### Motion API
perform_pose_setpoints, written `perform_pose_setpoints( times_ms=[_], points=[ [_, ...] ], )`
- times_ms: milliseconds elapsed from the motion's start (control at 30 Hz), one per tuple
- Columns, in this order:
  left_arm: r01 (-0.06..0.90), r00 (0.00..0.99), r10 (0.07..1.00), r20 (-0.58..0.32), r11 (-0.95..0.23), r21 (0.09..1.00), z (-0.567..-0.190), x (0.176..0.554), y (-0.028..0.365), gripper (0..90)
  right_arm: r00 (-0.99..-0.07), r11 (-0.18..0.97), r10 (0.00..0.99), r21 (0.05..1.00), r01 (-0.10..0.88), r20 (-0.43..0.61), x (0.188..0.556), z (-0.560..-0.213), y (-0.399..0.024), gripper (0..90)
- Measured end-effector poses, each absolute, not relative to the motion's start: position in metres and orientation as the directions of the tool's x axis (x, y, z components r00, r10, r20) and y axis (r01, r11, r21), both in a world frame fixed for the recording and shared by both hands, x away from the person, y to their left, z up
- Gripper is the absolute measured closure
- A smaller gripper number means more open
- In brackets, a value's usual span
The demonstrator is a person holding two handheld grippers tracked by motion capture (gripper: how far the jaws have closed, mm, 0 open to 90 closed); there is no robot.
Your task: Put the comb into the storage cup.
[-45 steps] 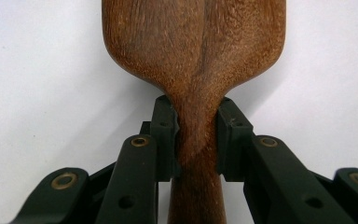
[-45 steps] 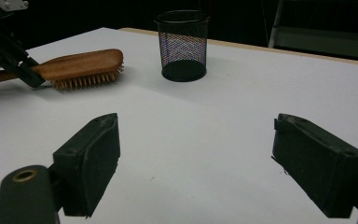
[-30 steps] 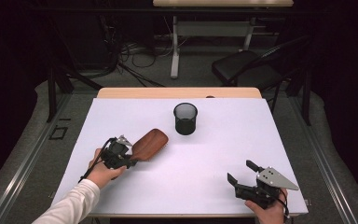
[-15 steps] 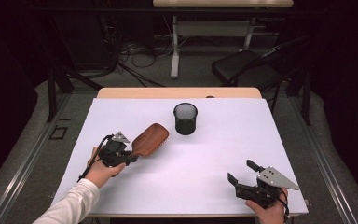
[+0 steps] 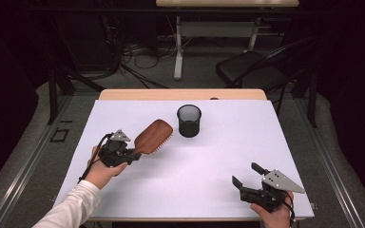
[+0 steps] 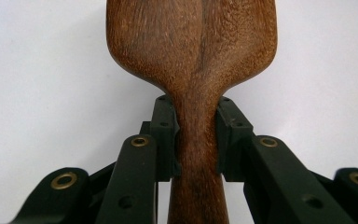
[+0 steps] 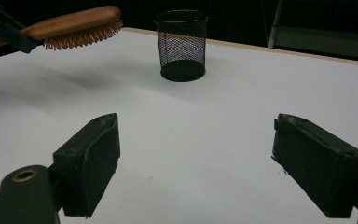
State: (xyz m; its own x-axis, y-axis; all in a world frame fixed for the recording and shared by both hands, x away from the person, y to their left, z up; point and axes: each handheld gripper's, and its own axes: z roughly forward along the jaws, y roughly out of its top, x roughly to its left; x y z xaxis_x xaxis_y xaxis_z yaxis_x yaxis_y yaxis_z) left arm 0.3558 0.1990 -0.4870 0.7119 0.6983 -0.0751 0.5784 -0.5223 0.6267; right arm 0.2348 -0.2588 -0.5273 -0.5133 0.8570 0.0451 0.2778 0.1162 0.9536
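Wooden hairbrush (image 5: 153, 136): one, clamped by its handle in left gripper (image 6: 196, 140), lifted off table (image 5: 209, 166).
Right gripper (image 7: 196, 163): wide, empty.
Mesh cup (image 5: 189, 120): one.

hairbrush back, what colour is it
Reddish-brown wood grain on the hairbrush; the left gripper view shows it best.

The high view looked down over the white worktop (image 5: 195, 161); the right gripper view, low and forward-facing, shared its black mesh cup (image 7: 181, 44).
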Motion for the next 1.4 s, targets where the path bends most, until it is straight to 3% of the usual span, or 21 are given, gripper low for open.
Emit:
perform_pose_setpoints(
  times_ms=[833,1400],
  points=[
    [0.530,0.724,0.684,-0.084,-0.475,0.703,-0.467,0.353,0.194,72.2,-0.548,0.137,0.833,0.929,0.343,0.080,0.242,-0.515,-0.248,14.6],
    [0.528,0.727,0.680,-0.099,-0.462,0.712,-0.459,0.353,0.191,72.1,-0.611,0.232,0.788,0.879,0.416,0.081,0.270,-0.494,-0.232,14.6]
  ],
)
